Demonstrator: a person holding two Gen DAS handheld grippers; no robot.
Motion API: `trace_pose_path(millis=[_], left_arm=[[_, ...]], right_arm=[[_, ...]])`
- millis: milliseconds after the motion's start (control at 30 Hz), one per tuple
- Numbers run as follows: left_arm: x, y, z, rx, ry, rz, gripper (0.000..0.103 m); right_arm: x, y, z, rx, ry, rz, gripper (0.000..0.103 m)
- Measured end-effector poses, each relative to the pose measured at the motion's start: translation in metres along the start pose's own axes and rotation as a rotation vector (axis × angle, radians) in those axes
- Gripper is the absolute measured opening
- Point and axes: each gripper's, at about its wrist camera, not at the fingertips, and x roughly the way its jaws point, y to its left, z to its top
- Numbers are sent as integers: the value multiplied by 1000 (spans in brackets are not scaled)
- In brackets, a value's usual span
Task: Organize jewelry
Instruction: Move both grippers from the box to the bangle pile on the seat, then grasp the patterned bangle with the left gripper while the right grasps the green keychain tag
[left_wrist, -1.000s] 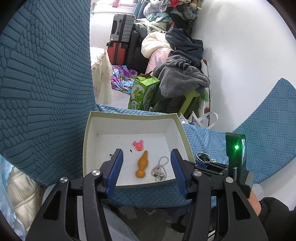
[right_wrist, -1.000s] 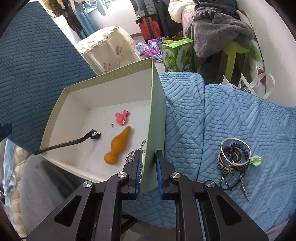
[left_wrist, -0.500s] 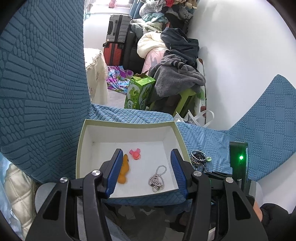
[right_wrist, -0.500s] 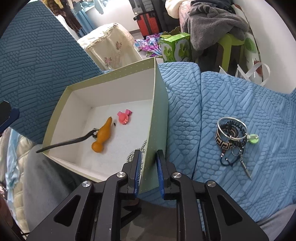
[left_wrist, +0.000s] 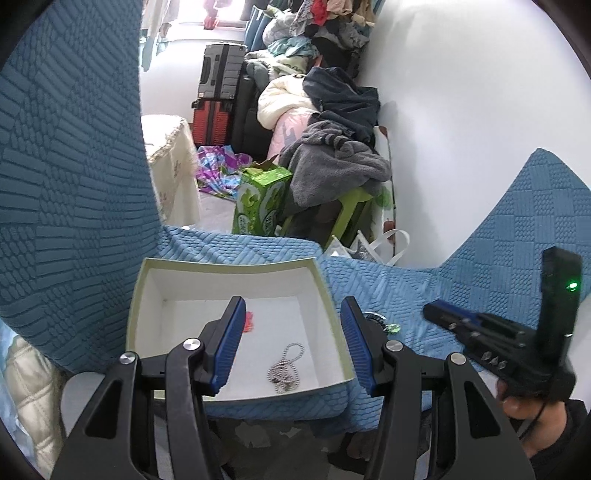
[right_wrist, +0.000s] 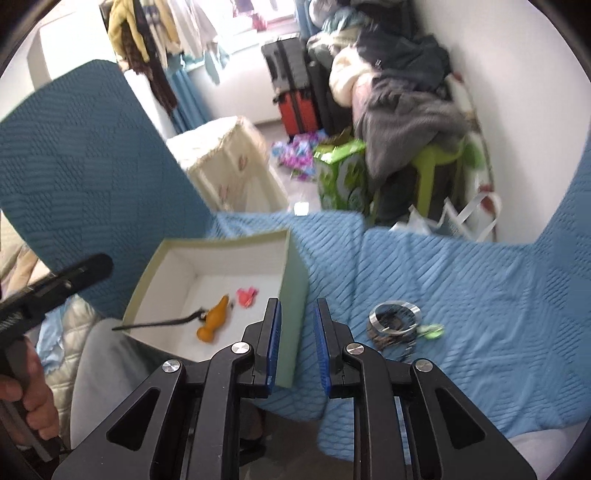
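Note:
A pale green box (left_wrist: 229, 264) with a white inside sits on the blue cover. It holds a bead chain (left_wrist: 286, 365), a pink piece (left_wrist: 249, 320), an orange gourd-shaped piece (right_wrist: 216, 317) and a thin black stick (right_wrist: 159, 323). My left gripper (left_wrist: 291, 350) is open and empty, raised over the box's near side. My right gripper (right_wrist: 295, 343) is open and pulled back from the box's right wall (right_wrist: 293, 295), which shows between its fingers. A bundle of bangles and bands (right_wrist: 395, 321) lies on the cover right of the box; it peeks out in the left view (left_wrist: 376, 321).
The blue textured cover (right_wrist: 461, 295) spreads right; a darker blue backrest (left_wrist: 66, 166) rises at left. Beyond the front edge are a green carton (left_wrist: 260, 201), a clothes heap on a green stool (left_wrist: 332, 162), suitcases (left_wrist: 218, 96) and a lace-covered table (right_wrist: 225, 166).
My right gripper has let go of the box's right wall, opened and drawn back. My left gripper has pulled back and up. The orange piece slid left in the box.

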Motion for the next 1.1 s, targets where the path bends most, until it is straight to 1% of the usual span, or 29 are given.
trace_pose_path(millis=[67,133,200,267,333,367,467,600,733,800,833,900,1000,1033,1100], left_arm=[[5,-8,-1,3,3,-15,54],[17,-19,-6,6,24,-38,54],[28,-29,-12,11,50,-57,54],[42,-44,-20,26,82,-80,53],[55,-57,-29,35,107,-101,52],[64,-63,-33,34,128,-114,51],[88,-78,-44,29,173,-146,48],[119,-94,-52,23,223,-168,45],[146,-105,-52,62,252,-143,44],[160,-109,-52,71,276,-153,40],[165,-111,-51,89,277,-139,39],[173,-119,-48,129,277,-111,39],[178,-122,-43,104,290,-119,38],[180,-126,-42,123,288,-106,38],[184,-132,-43,157,299,-103,38]], right_arm=[[-12,-11,0,4,-27,-24,16],[-20,-27,-2,12,-48,-46,17],[-24,-45,-11,29,-55,-81,17],[-22,-63,-23,57,-45,-97,19],[-16,-80,-35,78,-35,-109,19],[-11,-90,-42,86,-23,-123,20],[7,-110,-59,103,7,-131,21],[39,-136,-74,117,39,-115,24],[67,-155,-73,139,72,-78,25],[85,-164,-68,134,105,-76,25],[92,-167,-68,136,122,-71,25],[109,-178,-66,182,162,-47,25],[121,-186,-64,212,175,-13,25],[123,-187,-62,210,175,-9,26],[130,-186,-60,198,182,-8,31]])
